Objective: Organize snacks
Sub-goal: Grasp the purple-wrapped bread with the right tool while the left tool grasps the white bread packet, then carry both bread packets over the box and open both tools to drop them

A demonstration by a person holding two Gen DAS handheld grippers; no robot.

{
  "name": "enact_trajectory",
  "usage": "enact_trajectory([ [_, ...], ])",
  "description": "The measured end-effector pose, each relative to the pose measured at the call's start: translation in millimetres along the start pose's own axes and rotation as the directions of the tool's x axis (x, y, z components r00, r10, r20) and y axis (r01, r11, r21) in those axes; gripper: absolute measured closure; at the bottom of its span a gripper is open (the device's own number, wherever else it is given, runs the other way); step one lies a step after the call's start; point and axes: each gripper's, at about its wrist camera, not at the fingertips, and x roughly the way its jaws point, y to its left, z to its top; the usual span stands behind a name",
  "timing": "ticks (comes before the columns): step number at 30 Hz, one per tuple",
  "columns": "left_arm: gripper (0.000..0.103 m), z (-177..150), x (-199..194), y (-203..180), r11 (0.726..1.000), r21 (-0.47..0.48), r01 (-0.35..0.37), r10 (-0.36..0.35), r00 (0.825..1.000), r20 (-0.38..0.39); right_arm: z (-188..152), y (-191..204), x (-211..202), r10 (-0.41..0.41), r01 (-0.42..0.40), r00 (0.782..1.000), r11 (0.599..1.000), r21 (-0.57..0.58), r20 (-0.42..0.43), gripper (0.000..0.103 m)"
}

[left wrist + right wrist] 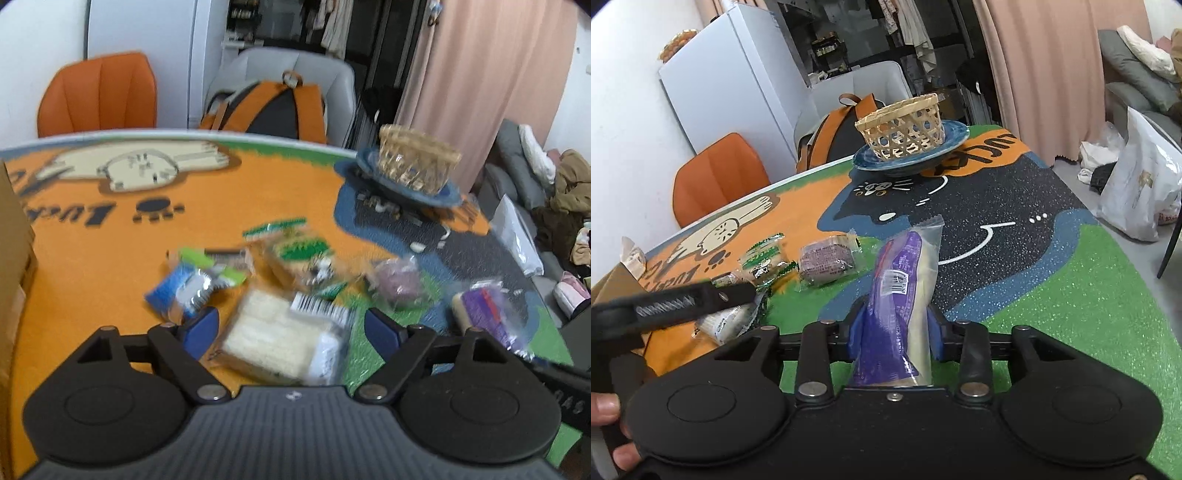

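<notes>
Jaws of the right gripper pinch the purple snack pack, probably to carry it toward the basket. Left gripper jaws stand spread around the pale wafer pack lying on the counter, apparently for grasping.

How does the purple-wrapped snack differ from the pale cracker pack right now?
The purple-wrapped snack is long and narrow, clamped between the right gripper pads; the pale cracker pack is broad and blocky, lying on the mat between the left gripper fingers, which stand apart from it. Purple printing covers one; the other shows cream contents. Both are clear-wrapped with barcode labels.
</notes>
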Motion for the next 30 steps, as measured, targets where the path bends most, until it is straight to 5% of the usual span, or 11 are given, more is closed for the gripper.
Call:
enact_trajectory([
  [7, 0.046, -1, -3, 6, 1.0, -0.004, -0.007, 0.007, 1.0, 0.009, 0, -3, 0, 0.005, -0.005, 1.0, 1.0, 0.009, 0.005, 0.07],
  [17, 0.051, -9, -33, 5, 1.0, -0.017, 0.023, -0.023, 0.999, 0.034, 0, 2, -17, -0.002, 0.002, 1.0, 1.0, 0.026, 0.024, 0.072],
  [30, 0.051, -5, -100, 6, 0.999, -0.015, 0.039, -0.036, 0.987, 0.158, 9, 27, -61, 0.058, -0.056, 0.992, 0.998, -0.02, 0.113, 0.072],
])
